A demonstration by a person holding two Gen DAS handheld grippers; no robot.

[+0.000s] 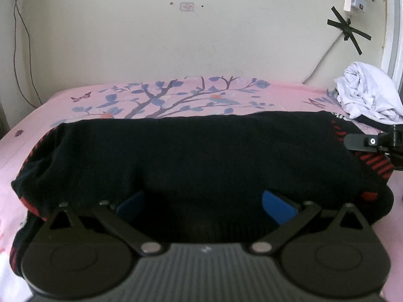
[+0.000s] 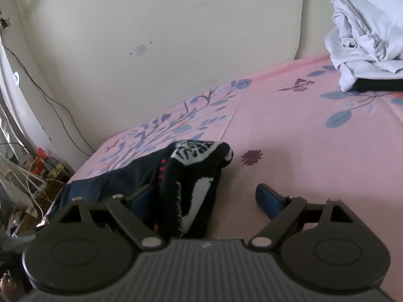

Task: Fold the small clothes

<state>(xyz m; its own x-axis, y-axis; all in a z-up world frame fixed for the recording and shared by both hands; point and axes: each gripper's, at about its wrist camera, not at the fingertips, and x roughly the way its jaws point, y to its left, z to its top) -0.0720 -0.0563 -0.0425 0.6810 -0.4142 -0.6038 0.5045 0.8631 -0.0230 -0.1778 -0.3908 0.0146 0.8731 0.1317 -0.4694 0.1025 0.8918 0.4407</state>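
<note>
A folded sweater (image 1: 191, 156) lies across the near part of the bed (image 1: 63, 105), close to the front edge. A crumpled pile of clothes (image 1: 367, 93) sits at the bed's far right corner, behind the sweater. A wall (image 1: 151, 37) stands behind the bed's far edge.

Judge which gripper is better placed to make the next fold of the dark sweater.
Probably the left gripper: its open jaws straddle the middle of the dark sweater's near edge. The right gripper, also open, sits at one patterned end, mostly over the pink sheet.
</note>
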